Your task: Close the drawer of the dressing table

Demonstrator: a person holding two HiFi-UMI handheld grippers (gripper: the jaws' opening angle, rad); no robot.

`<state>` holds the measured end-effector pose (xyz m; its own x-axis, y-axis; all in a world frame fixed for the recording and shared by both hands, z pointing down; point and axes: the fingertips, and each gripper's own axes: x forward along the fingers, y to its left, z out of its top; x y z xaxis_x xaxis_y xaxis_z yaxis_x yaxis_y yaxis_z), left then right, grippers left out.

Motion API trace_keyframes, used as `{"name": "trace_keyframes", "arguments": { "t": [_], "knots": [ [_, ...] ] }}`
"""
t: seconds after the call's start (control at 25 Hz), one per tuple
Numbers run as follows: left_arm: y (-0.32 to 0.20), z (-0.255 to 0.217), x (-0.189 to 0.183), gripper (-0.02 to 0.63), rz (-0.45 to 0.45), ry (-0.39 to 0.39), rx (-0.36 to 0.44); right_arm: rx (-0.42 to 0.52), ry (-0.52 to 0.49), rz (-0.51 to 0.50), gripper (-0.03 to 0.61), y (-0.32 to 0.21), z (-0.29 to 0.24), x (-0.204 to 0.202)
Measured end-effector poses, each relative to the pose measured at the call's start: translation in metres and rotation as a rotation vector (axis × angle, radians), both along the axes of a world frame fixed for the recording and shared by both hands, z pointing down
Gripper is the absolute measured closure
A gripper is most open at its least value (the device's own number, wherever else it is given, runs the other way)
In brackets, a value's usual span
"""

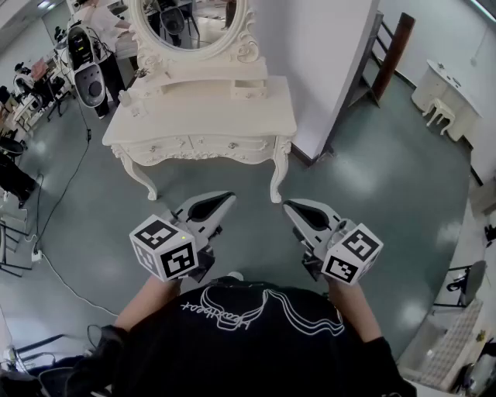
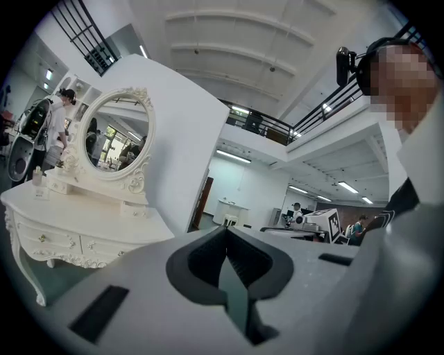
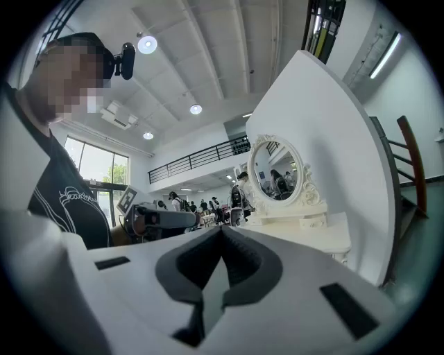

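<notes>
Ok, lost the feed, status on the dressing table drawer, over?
Left gripper and right gripper shut, empty, short of the dressing table. Front drawers look flush. Only bare floor between.

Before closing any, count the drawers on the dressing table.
3: left front drawer and right front drawer side by side, small drawer on the tabletop by the mirror's right. Others may be hidden.

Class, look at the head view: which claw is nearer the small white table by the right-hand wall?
Right. The right claw lies below and left of the small white table, well away from it; the left claw is further left, beyond the right one.
</notes>
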<state>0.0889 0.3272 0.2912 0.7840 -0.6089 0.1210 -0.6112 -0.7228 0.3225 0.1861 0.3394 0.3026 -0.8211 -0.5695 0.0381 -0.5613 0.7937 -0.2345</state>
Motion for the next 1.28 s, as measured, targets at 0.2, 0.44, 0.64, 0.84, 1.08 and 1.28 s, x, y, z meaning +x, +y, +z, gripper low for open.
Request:
{"name": "trace_keyframes", "arguments": {
  "t": [0.2,0.44,0.64,0.84,1.08,1.28],
  "knots": [
    [-0.008,0.002,0.003,0.609,-0.011,0.003,-0.012,-0.025,-0.046,-0.015,0.577,-0.005,0.000,0.005],
    [-0.020,0.009,0.003,0.609,-0.012,-0.011,-0.026,-0.003,0.003,0.001,0.577,-0.017,0.005,0.006],
    [-0.034,0.015,-0.008,0.609,-0.038,-0.002,-0.036,0.028,0.022,0.074,0.405,-0.039,0.009,0.009],
    [-0.054,0.023,-0.019,0.609,-0.050,0.006,-0.045,0.035,0.049,0.103,0.329,-0.067,0.019,0.003],
    [-0.099,0.035,-0.043,0.609,-0.057,0.025,-0.061,-0.016,0.091,0.125,0.322,-0.117,0.040,-0.014],
    [-0.163,0.051,-0.069,0.609,-0.046,0.039,-0.097,-0.060,0.110,0.147,0.324,-0.178,0.056,-0.037]
  ]
}}
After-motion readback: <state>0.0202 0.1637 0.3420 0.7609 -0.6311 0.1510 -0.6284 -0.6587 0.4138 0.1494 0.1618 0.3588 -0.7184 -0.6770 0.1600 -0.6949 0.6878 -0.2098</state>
